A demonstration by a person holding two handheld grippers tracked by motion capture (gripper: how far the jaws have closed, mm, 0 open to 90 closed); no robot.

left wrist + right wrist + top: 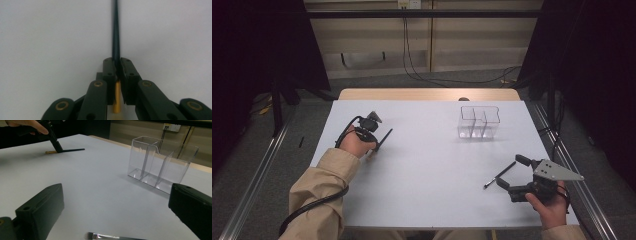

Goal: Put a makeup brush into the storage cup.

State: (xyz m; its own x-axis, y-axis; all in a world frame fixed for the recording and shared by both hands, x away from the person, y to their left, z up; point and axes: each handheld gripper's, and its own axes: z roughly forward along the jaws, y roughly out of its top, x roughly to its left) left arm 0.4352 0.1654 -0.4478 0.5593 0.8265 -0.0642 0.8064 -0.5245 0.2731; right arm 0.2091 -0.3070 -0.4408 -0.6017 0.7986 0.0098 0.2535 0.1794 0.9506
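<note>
L gripper (pixel 379 142) pinched tight on a dark brush (pixel 115 37) w/ gold end, lying on the white table (pixel 427 170); bristle end cut off in its own view. R gripper (pixel 512 172) wide open, holding nothing, second brush (pixel 499 175) between jaws. Clear organizer (pixel 479 121) far right.

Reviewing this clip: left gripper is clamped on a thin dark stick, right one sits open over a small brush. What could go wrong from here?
1. The left gripper pinches the thin black stick near its gold end, so the long free part might pivot or slip when lifted.
2. The small brush lies flat on the white table between the open jaws of the right gripper; closing there may scrape the table or miss it.
3. The clear organizer looks light; a stick poked in could tip it.
</note>
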